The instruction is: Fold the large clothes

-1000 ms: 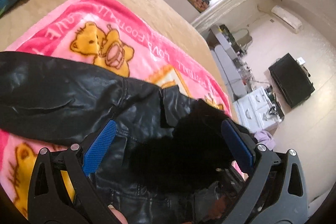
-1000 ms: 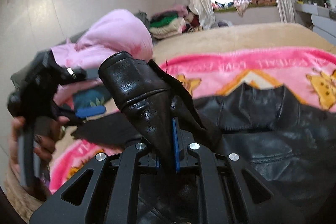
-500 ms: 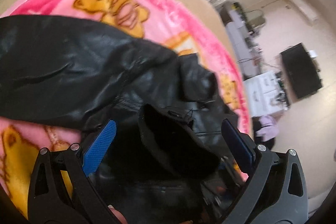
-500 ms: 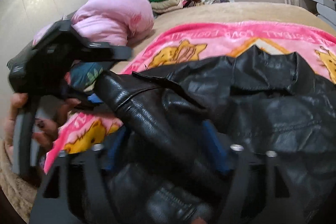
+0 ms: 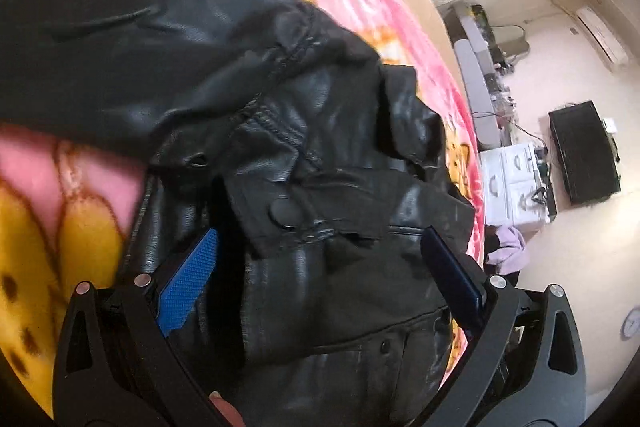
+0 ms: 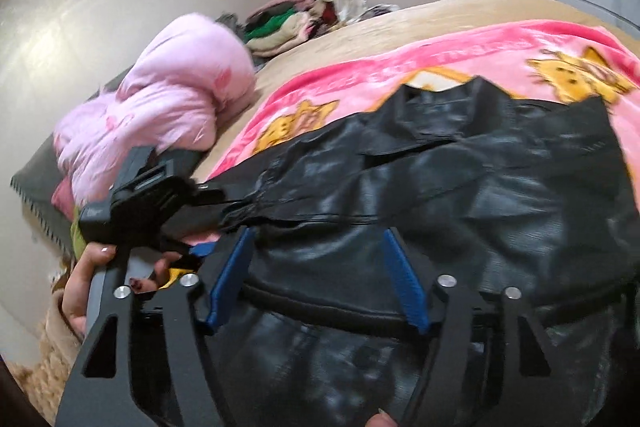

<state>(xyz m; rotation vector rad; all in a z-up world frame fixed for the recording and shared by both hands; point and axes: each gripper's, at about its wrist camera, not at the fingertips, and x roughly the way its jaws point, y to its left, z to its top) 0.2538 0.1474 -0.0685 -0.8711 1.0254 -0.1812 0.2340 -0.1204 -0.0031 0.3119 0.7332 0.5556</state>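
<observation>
A black leather jacket (image 5: 320, 131) lies spread on a pink cartoon blanket (image 5: 60, 227) on the bed. My left gripper (image 5: 320, 263) hovers low over its front, open, with a snap-button flap below the gap between the blue pads. In the right wrist view the jacket (image 6: 480, 187) fills the foreground. My right gripper (image 6: 318, 263) straddles a folded sleeve band; its jaws are closing, but the pads stand clear of the leather. The left gripper (image 6: 206, 223) shows at the jacket's left edge, held by a hand (image 6: 80, 287).
A pink quilt (image 6: 172, 99) is bunched at the bed's head, with a pile of folded clothes (image 6: 288, 23) behind it by the window. Past the bed's far edge stand white drawers (image 5: 512, 183) and a black cabinet (image 5: 580, 151) on the floor.
My right gripper let go of the sleeve it held raised; the sleeve now lies flat across the jacket. My left gripper sank closer to the jacket, staying open.
</observation>
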